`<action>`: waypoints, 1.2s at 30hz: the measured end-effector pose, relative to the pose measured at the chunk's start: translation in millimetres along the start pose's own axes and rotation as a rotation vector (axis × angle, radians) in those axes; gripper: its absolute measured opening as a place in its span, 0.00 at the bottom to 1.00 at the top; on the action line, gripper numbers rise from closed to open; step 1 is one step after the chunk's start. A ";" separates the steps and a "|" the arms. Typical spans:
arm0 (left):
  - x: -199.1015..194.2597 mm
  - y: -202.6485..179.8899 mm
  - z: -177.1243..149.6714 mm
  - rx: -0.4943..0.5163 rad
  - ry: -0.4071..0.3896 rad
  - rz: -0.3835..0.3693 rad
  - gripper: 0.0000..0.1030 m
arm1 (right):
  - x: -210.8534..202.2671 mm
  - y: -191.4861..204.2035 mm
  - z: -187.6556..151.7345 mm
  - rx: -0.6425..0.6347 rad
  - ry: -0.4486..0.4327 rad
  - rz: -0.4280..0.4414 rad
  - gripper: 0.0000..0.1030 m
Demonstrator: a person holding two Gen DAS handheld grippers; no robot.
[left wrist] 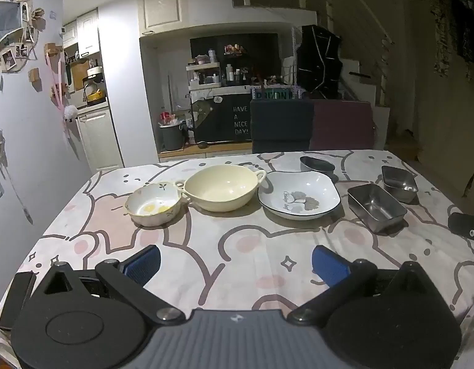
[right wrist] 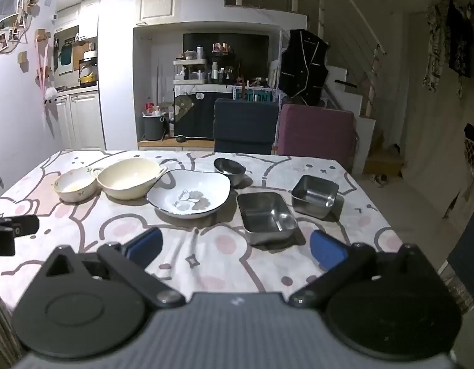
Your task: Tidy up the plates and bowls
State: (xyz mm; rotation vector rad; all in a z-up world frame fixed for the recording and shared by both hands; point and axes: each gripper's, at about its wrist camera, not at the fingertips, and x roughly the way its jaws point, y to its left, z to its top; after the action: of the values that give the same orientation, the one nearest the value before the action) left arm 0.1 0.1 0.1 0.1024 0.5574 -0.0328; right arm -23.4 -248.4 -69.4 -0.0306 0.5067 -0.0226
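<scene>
On the patterned tablecloth [left wrist: 237,246] stand, left to right, a small white bowl [left wrist: 153,204] with yellow marks inside, a cream two-handled bowl [left wrist: 220,187], a white square plate [left wrist: 298,198] with a grey leaf print, a long steel tray [left wrist: 376,207] and a square steel tray [left wrist: 399,183]. A round steel bowl [left wrist: 317,164] sits behind the plate. My left gripper [left wrist: 235,264] hovers open over the near cloth, empty. My right gripper [right wrist: 235,247] is open and empty too, just short of the long steel tray [right wrist: 266,216], with the plate [right wrist: 189,195] ahead to the left.
Two chairs, one dark blue [left wrist: 280,126] and one maroon [left wrist: 341,124], stand at the table's far edge. A wall runs along the left side. A dark flat object [left wrist: 15,298] lies at the near left corner. The left gripper's black body [right wrist: 9,230] shows at the right view's left edge.
</scene>
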 end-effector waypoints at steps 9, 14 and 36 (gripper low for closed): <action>-1.1 0.2 -0.5 0.000 -0.001 0.001 1.00 | 0.1 -0.2 0.3 0.000 0.005 0.001 1.00; -1.2 0.3 -0.6 0.000 -0.001 -0.003 1.00 | 2.7 -1.1 0.8 0.006 0.006 0.004 1.00; -0.4 -1.7 -0.7 0.002 0.002 -0.005 1.00 | 4.4 -0.7 1.2 0.010 0.019 0.005 1.00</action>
State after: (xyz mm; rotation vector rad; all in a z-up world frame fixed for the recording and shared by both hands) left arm -0.8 -1.4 -0.3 0.1028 0.5597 -0.0377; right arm -19.0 -249.2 -70.4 -0.0190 0.5253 -0.0207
